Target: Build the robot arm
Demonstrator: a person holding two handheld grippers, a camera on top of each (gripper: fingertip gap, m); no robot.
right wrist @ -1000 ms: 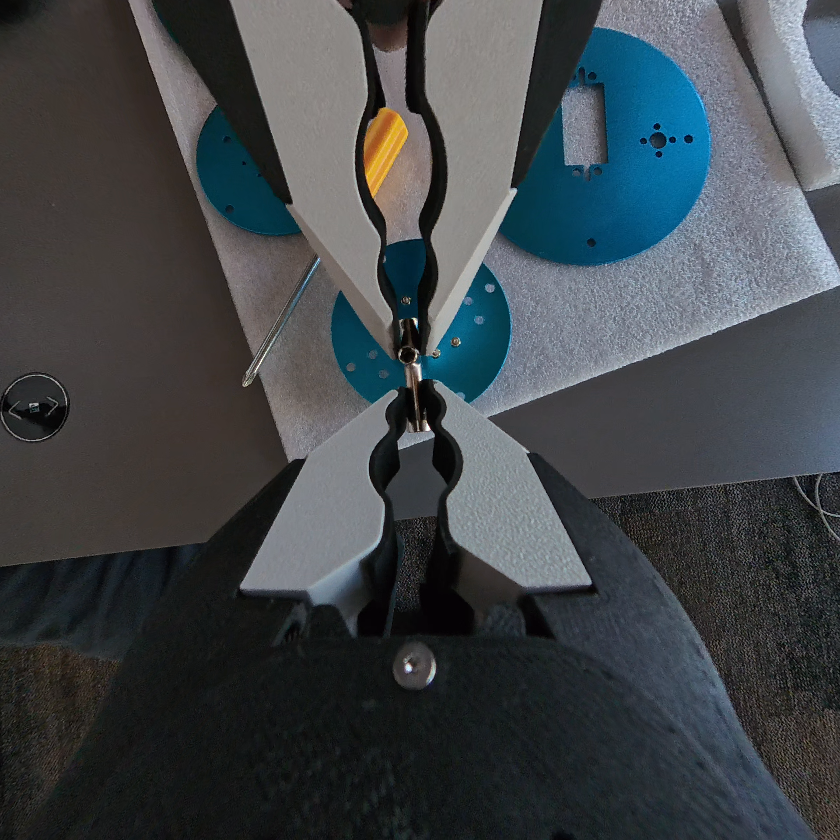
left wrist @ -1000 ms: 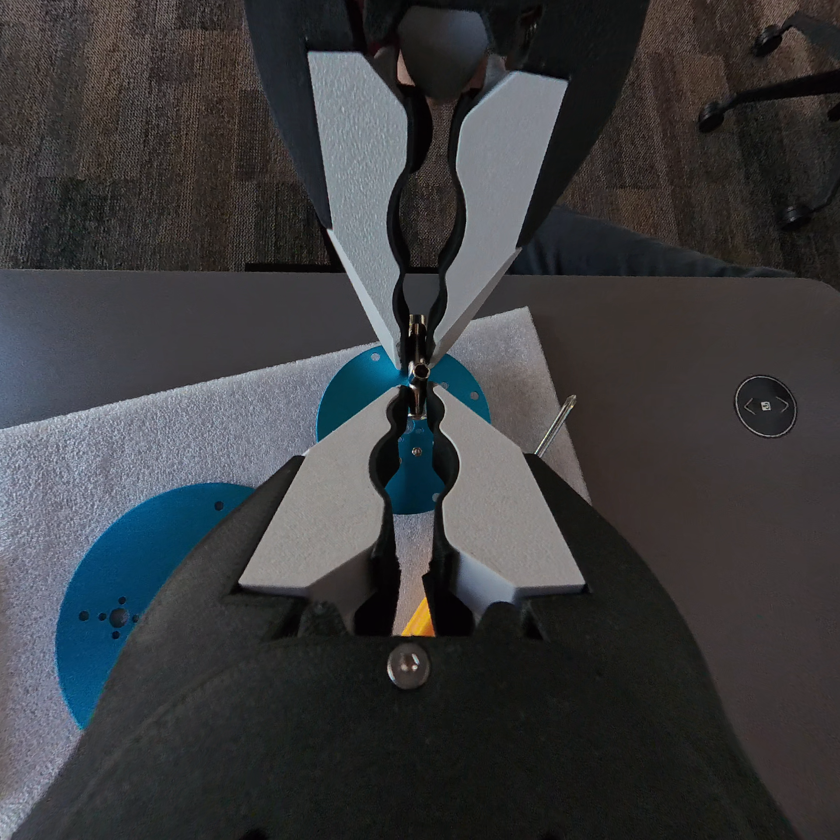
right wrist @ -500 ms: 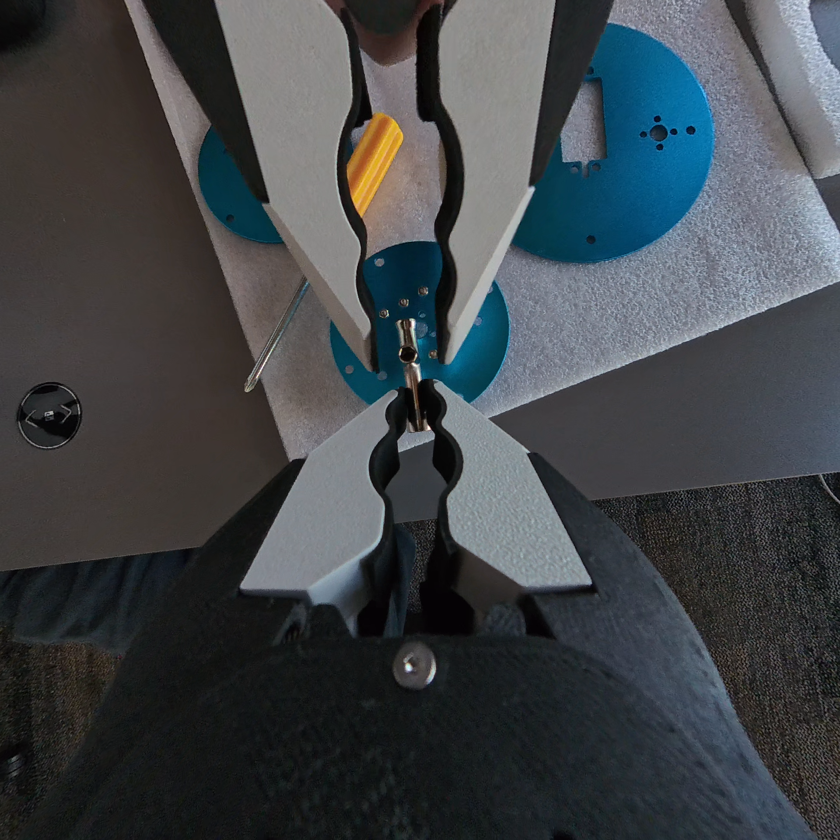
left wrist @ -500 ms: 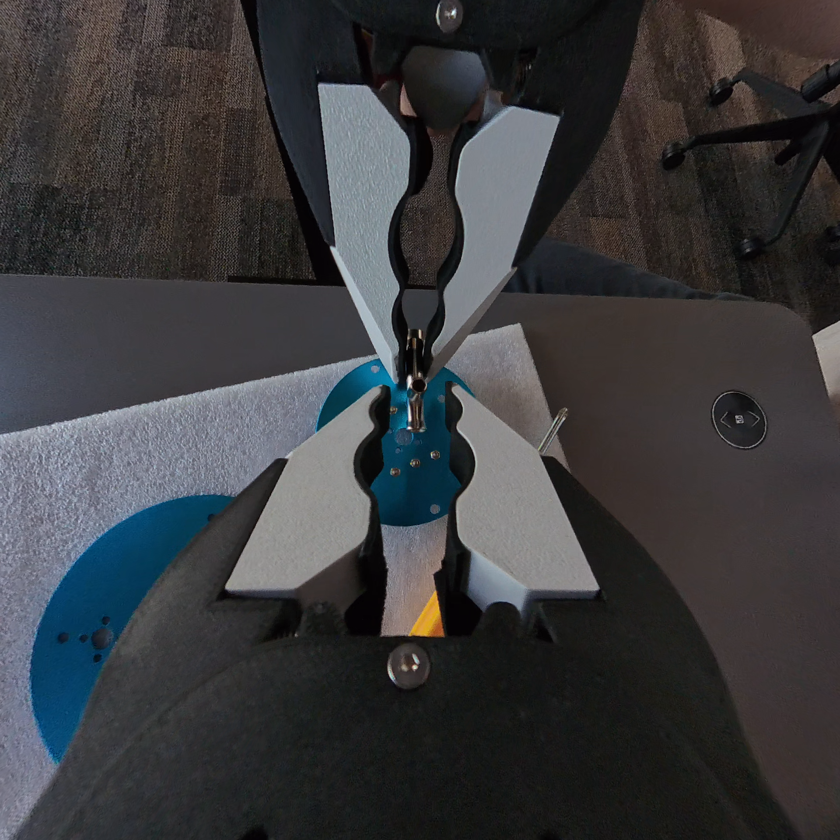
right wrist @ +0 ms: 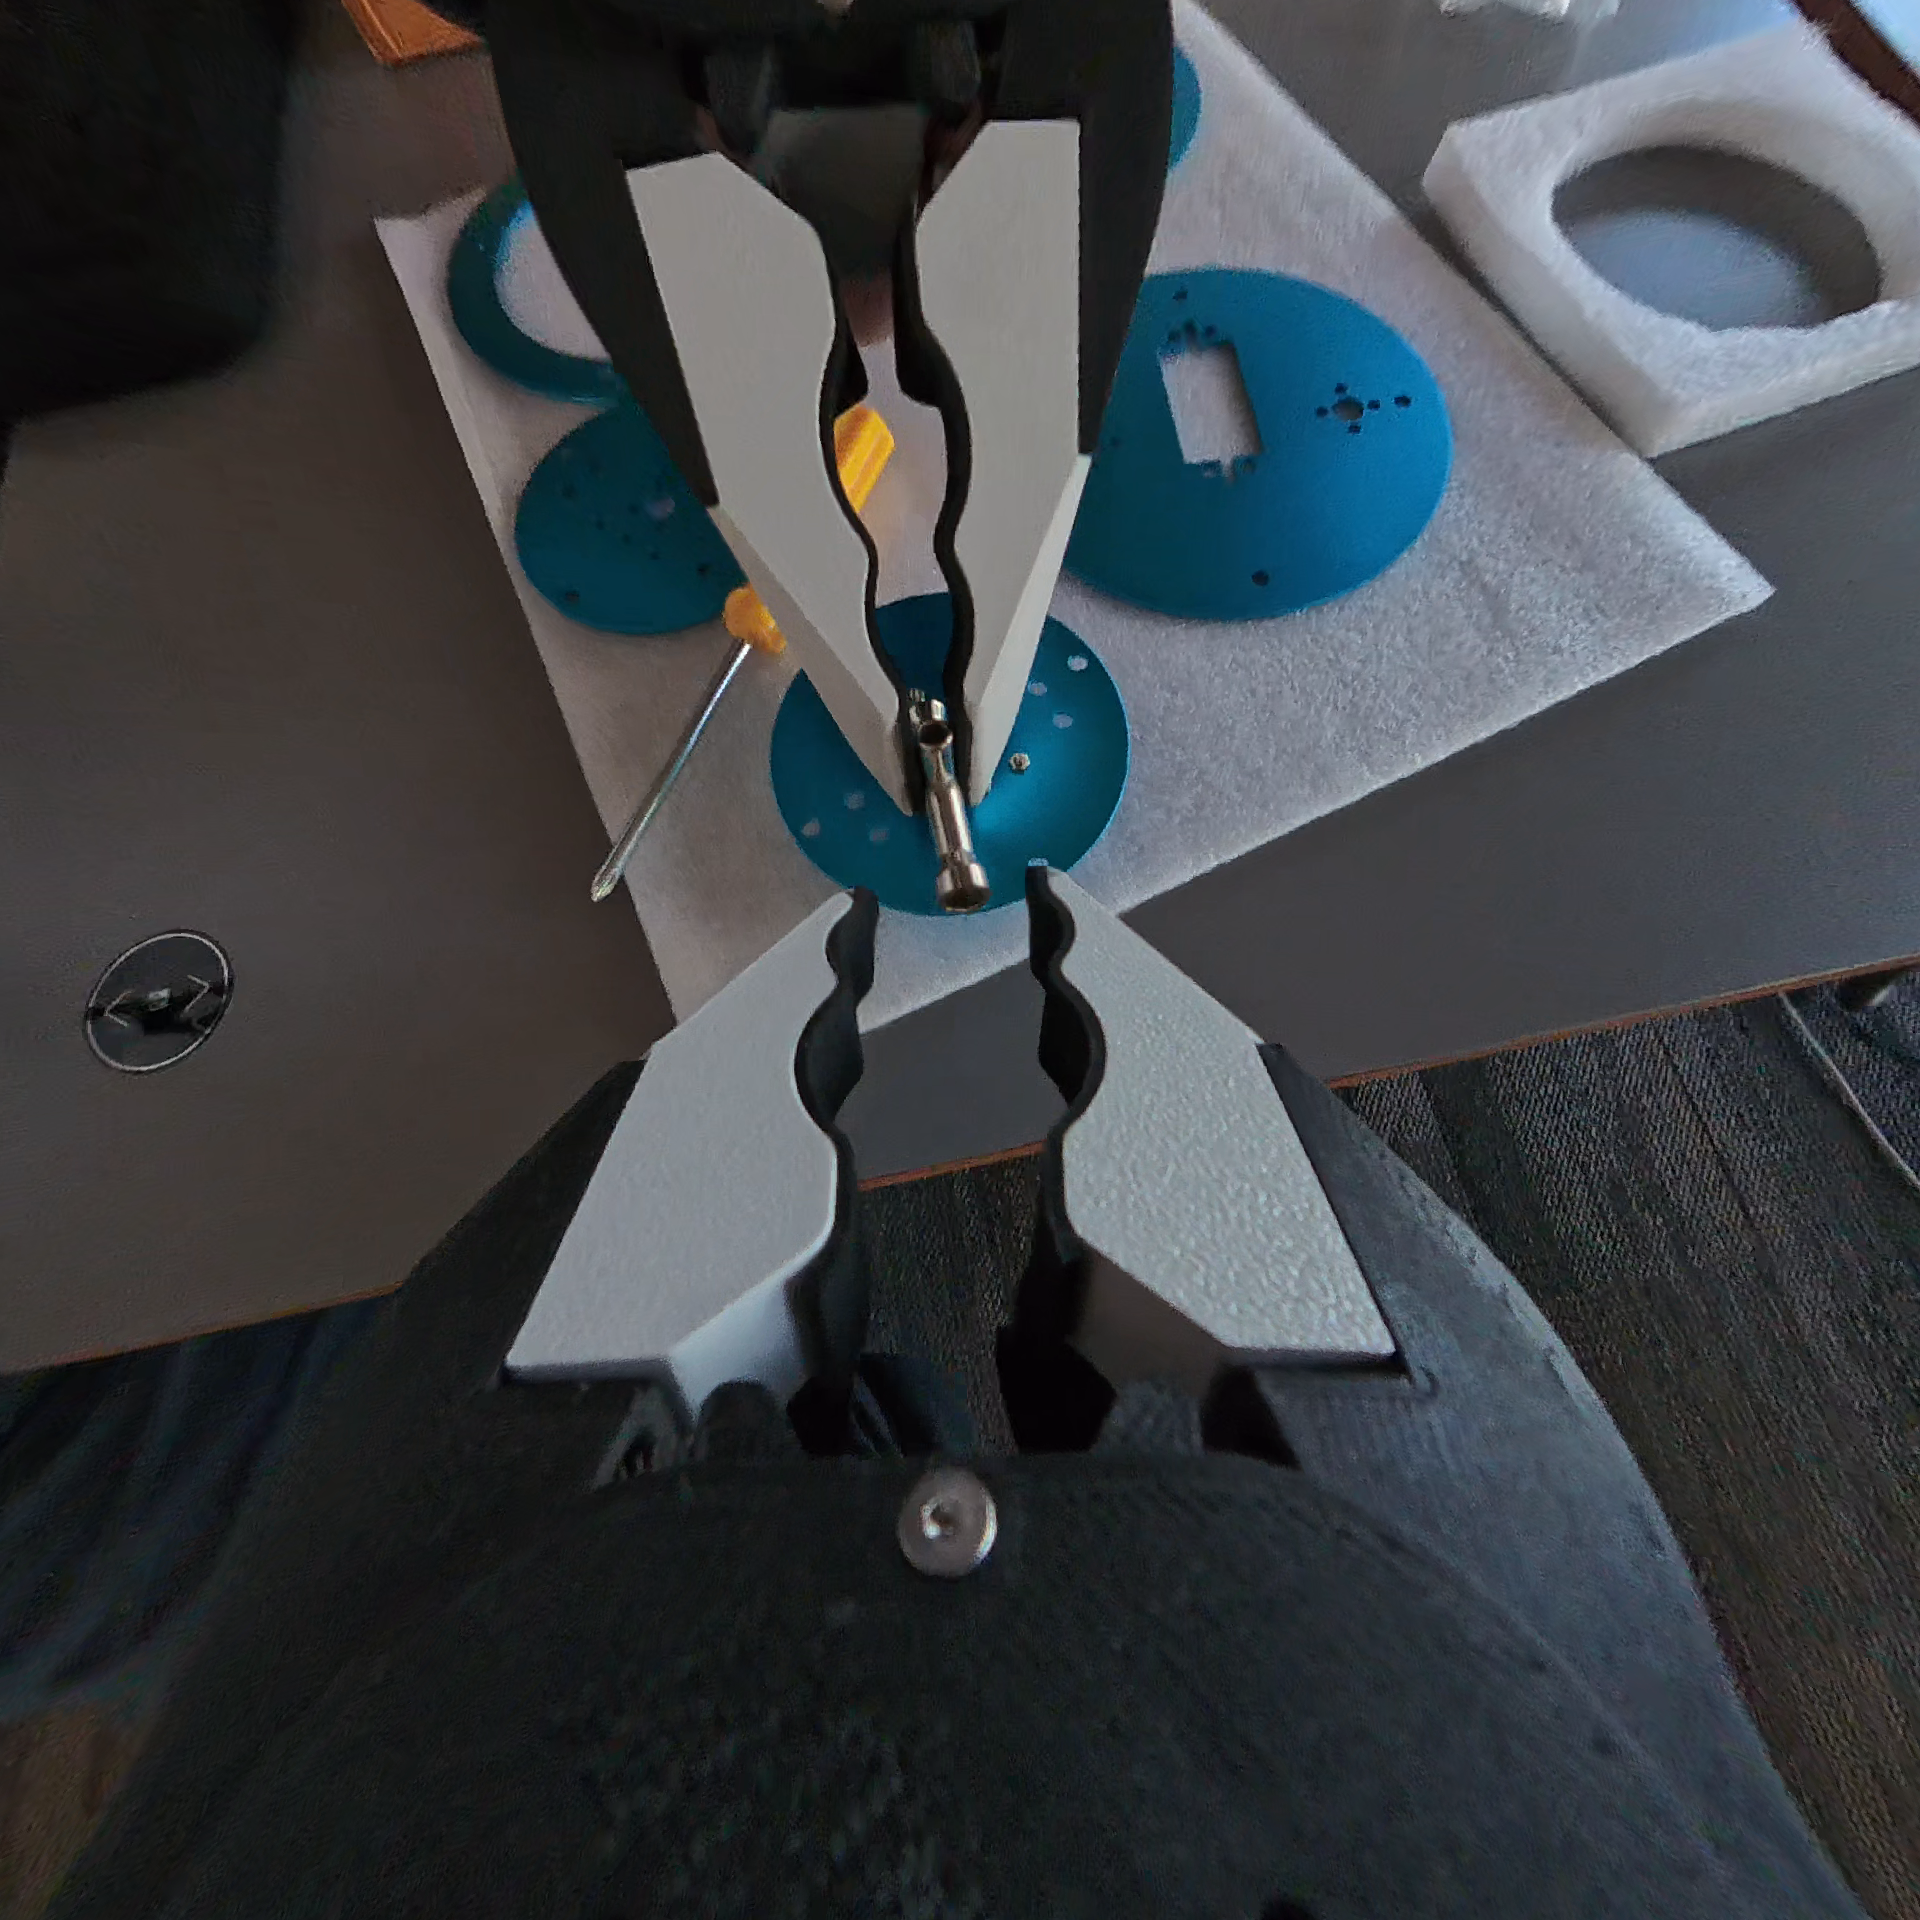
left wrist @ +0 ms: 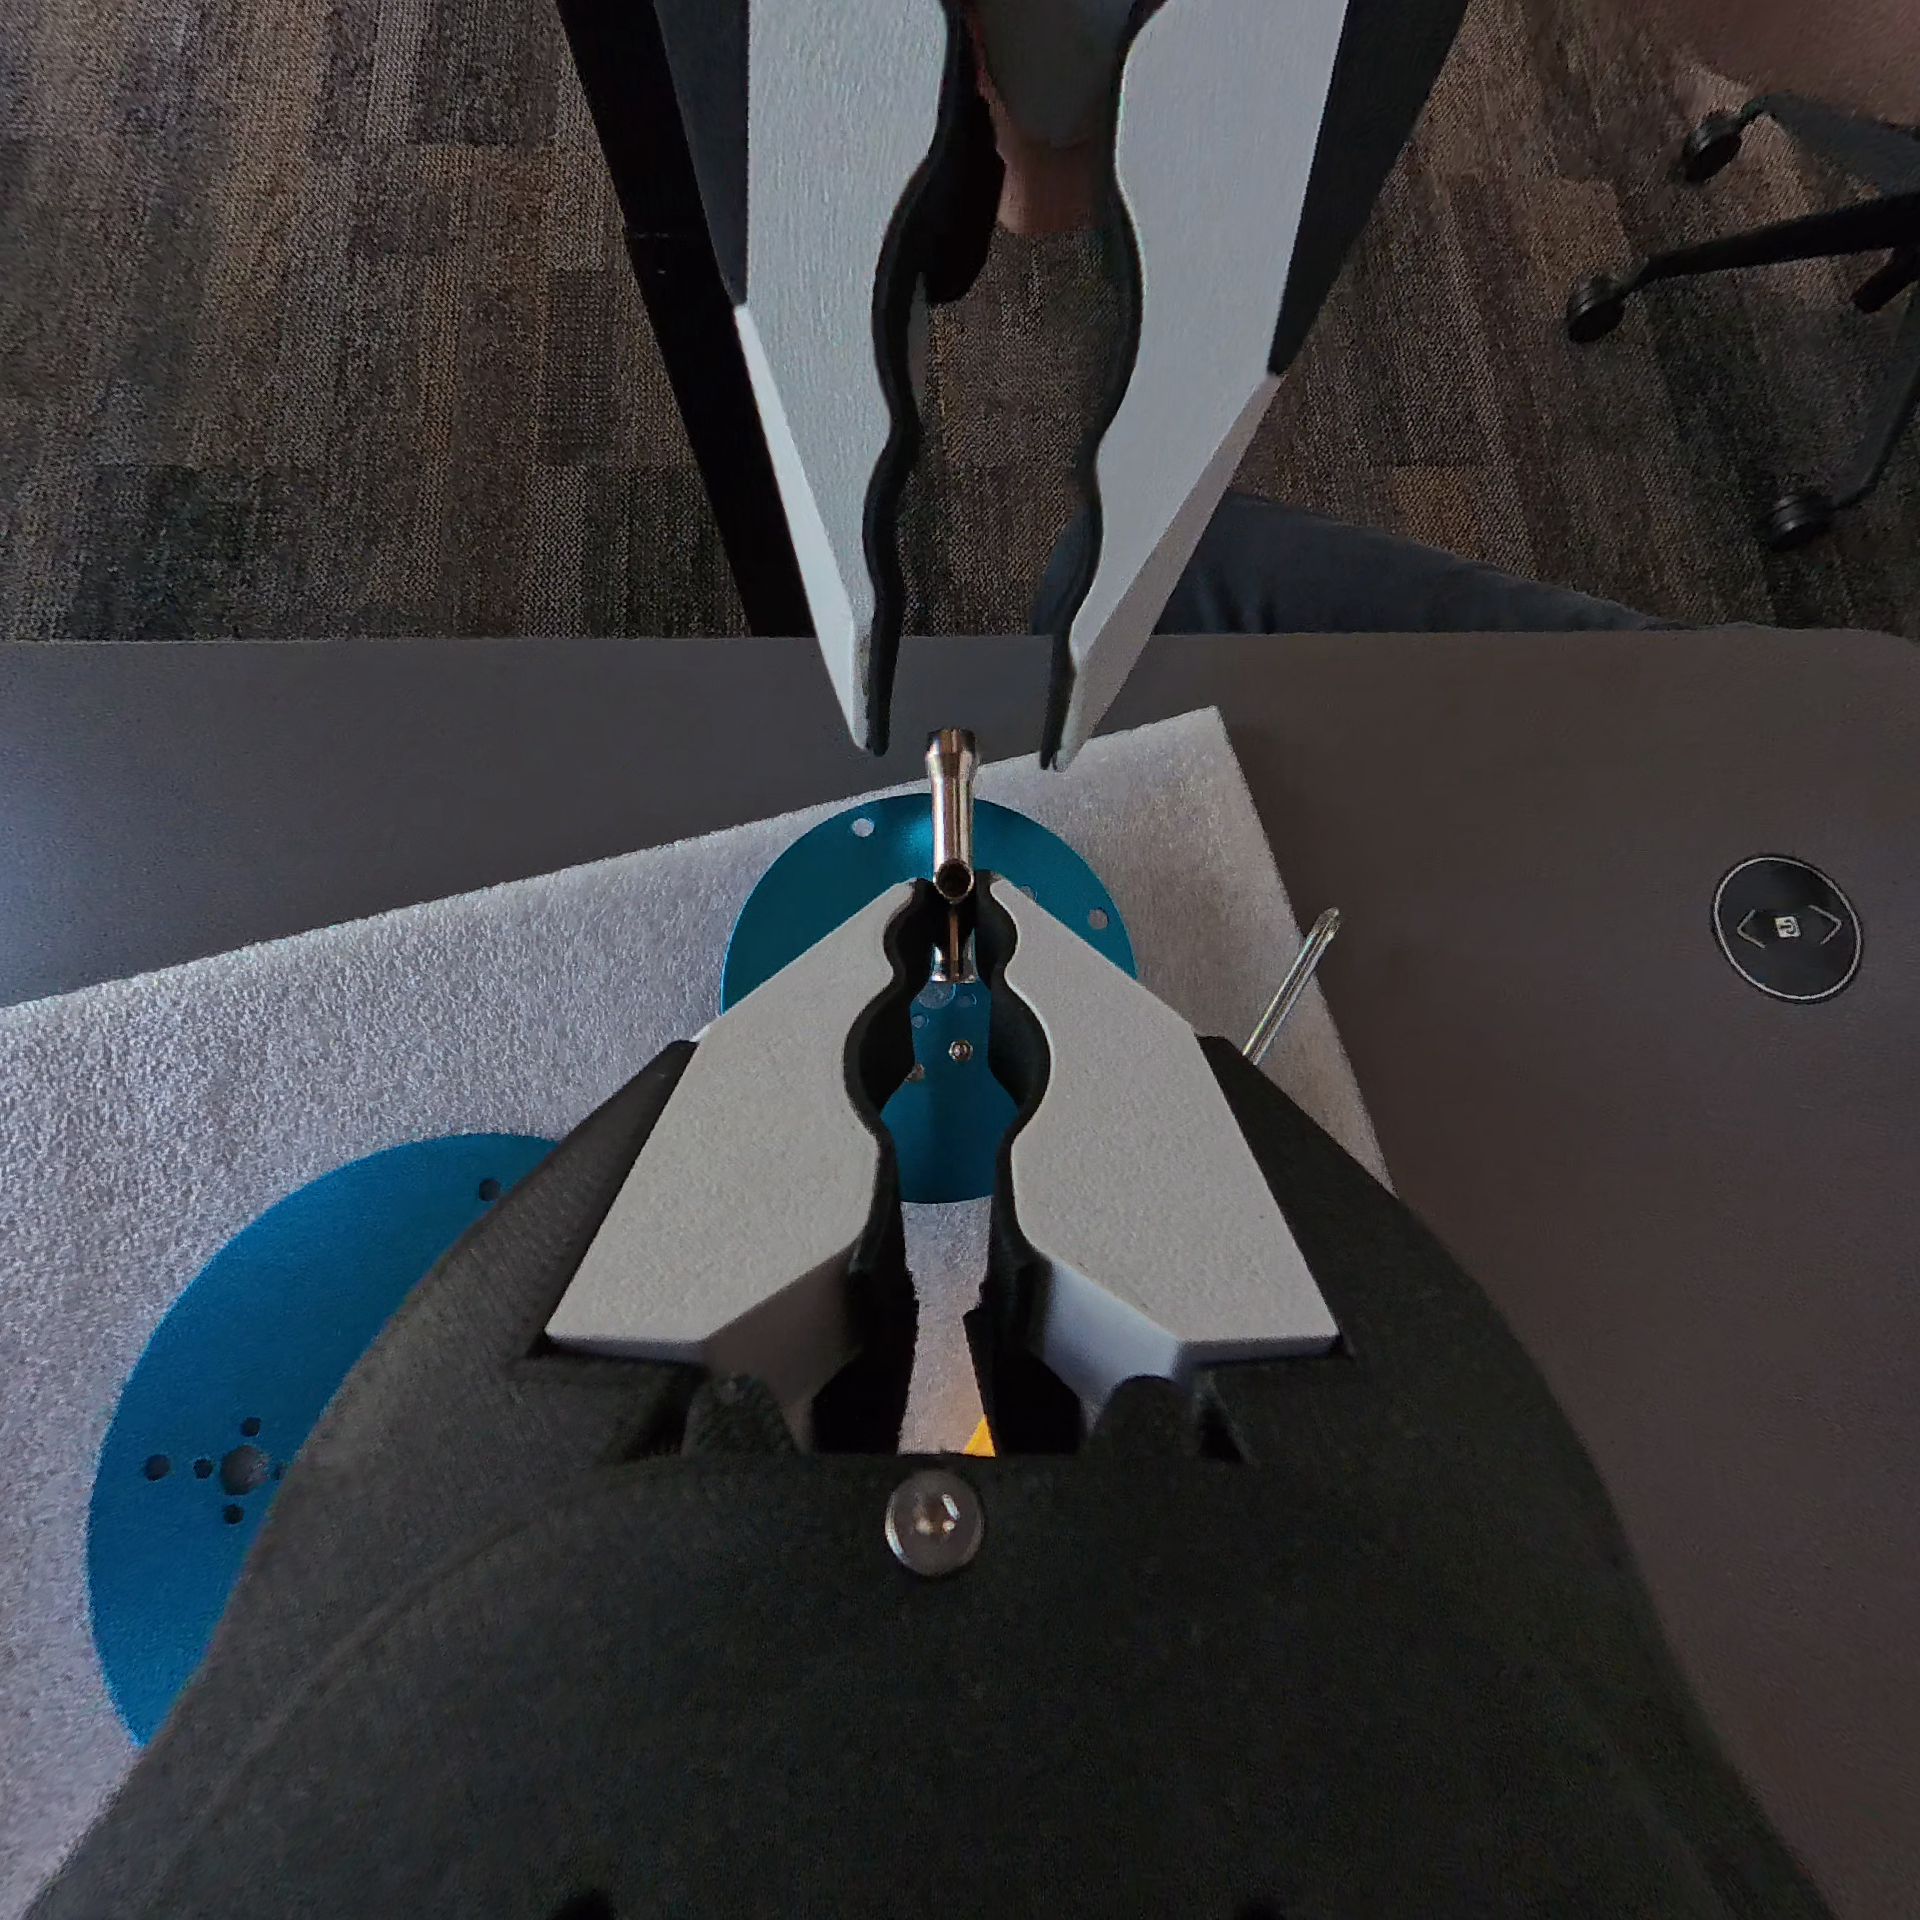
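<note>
Two tools are meeting over the small blue disc (left wrist: pixel 935 1127). Nearest, the left tool (left wrist: pixel 951 920) is pinching a small metal socket wrench (left wrist: pixel 949 831) tight at its fingertips, holding it just above that disc. Beyond the disc, the right tool (right wrist: pixel 948 899) is standing spread wide, gripping nothing (its tips are flanking the wrench's free end without touching). Farther off, a yellow-handled screwdriver (right wrist: pixel 681 753) is lying beside the disc on white foam (right wrist: pixel 1351 707).
</note>
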